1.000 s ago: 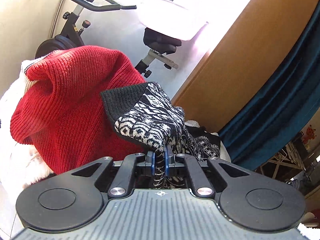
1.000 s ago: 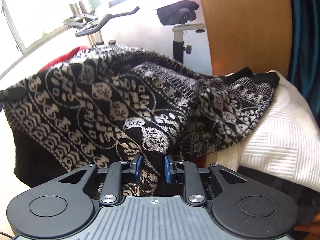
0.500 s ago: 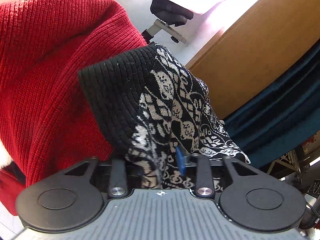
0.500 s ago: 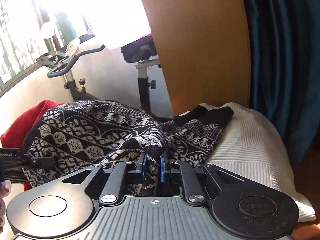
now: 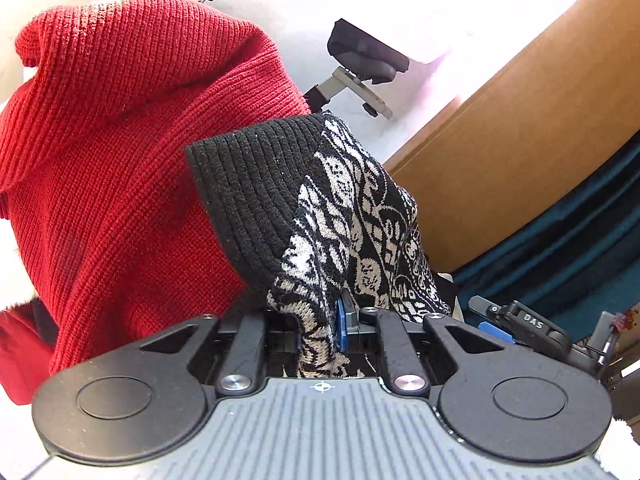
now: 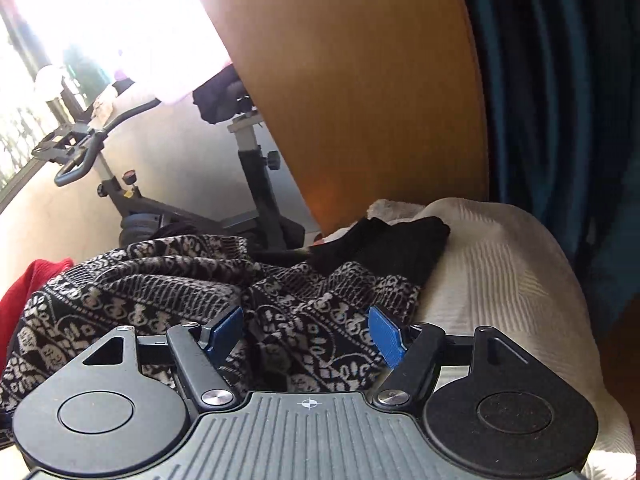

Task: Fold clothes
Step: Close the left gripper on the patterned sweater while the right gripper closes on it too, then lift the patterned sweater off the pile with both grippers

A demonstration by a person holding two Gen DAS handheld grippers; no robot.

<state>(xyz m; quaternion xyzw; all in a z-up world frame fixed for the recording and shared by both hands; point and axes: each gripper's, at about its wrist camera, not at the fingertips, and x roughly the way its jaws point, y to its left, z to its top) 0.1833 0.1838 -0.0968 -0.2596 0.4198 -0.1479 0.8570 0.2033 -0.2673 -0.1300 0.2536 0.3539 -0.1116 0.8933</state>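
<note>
Patterned sweater (image 5: 352, 216) pinched in left gripper (image 5: 320, 330) jaws; right gripper (image 6: 306, 330), lettered "DAS", jaws just opened wide.

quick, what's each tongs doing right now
left tongs: shut on the patterned sweater
right tongs: just opened, jaws clear of the sweater below

Count of items, both views

2 claws: left claw (image 5: 320, 334) & right claw (image 6: 306, 334). 3 knits: 1 blk/white patterned sweater (image 5: 352, 208), 1 red sweater (image 5: 132, 140), 1 plain blk garment (image 6: 392, 244). 1 white textured blanket (image 6: 500, 264). 1 exercise bike (image 6: 248, 160). 1 wooden panel (image 6: 360, 80). 1 teal curtain (image 6: 560, 80).
</note>
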